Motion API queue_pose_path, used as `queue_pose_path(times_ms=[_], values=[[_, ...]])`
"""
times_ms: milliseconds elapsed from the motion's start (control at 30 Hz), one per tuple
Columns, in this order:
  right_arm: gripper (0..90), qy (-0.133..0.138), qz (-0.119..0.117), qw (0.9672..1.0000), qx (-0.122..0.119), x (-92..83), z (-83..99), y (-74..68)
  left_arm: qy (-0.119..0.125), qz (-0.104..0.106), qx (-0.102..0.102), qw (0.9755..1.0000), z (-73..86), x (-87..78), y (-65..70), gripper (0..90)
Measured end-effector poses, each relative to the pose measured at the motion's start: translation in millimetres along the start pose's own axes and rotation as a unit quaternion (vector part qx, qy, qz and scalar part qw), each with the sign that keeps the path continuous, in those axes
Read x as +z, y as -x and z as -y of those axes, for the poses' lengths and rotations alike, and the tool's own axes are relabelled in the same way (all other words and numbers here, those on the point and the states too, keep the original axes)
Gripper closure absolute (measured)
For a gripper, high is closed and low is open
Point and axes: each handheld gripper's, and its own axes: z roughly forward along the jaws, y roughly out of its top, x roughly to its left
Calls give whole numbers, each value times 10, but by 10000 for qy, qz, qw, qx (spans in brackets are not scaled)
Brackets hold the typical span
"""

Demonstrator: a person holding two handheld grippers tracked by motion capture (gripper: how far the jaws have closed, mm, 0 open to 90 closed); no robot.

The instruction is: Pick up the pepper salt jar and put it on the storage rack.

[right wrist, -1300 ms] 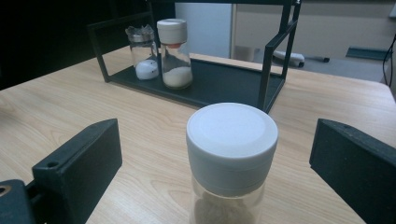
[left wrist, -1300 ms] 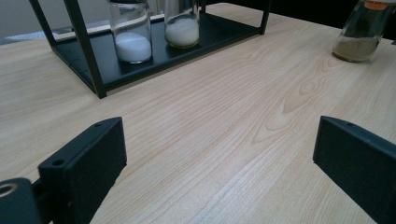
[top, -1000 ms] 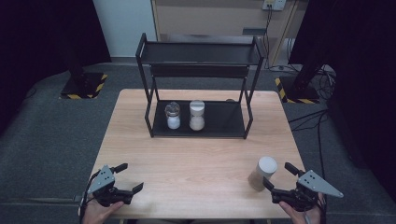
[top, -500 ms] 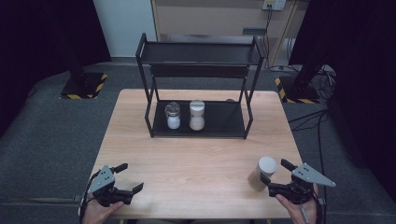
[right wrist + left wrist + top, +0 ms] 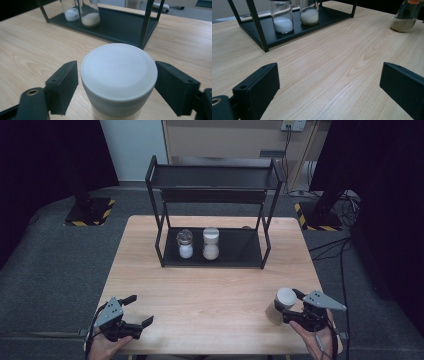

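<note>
A white-lidded jar [image 5: 280,301] of tan powder stands near the table's front right corner. My right gripper [image 5: 291,306] has just been closing on it. In the right gripper view its black jaws sit against both sides of the white lid [image 5: 118,70], with the gripper [image 5: 116,85] around the jar. The left gripper view shows the same jar [image 5: 405,18] far off at the upper right. My left gripper [image 5: 140,310] rests near the front left corner, and in its own view the gripper [image 5: 329,82] is open with nothing but bare wood between the jaws.
A black two-level rack [image 5: 215,177] stands at the back middle of the wooden table [image 5: 215,290]. On its lower shelf are two glass jars of white powder, a shorter one [image 5: 185,244] and a taller one [image 5: 210,243]. Grey carpet surrounds the table.
My right gripper has slid left up to the jar and its jaws have drawn in around the lid. The left gripper has stayed where it was.
</note>
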Motion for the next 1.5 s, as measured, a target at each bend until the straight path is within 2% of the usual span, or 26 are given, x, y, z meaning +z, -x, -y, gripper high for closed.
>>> queue_pose_path(times_ms=[100,133,333,567,900,1200,1500], values=[[305,-48,-18,10000,-23,31,-8,-1,1,-1,2,10000,-1,-1,1,17],[329,-35,44,10000,-53,37,1,-26,2,1,2,10000,0,-2,0,17],[334,-16,168,9998,-46,40,2,-86,0,2,3,10000,-2,-2,1,17],[335,-50,93,9999,-30,93,-90,-101,0,-5,-3,10000,-1,-1,1,16],[335,-81,-96,9997,-203,238,-360,-200,3,5,1,10000,-1,-2,2,16],[336,-165,-365,9988,-281,416,-643,-258,-2,9,0,10000,-4,-2,3,16],[336,-259,-394,9986,-257,614,-887,-338,2,13,-2,10000,-3,-4,1,16]])
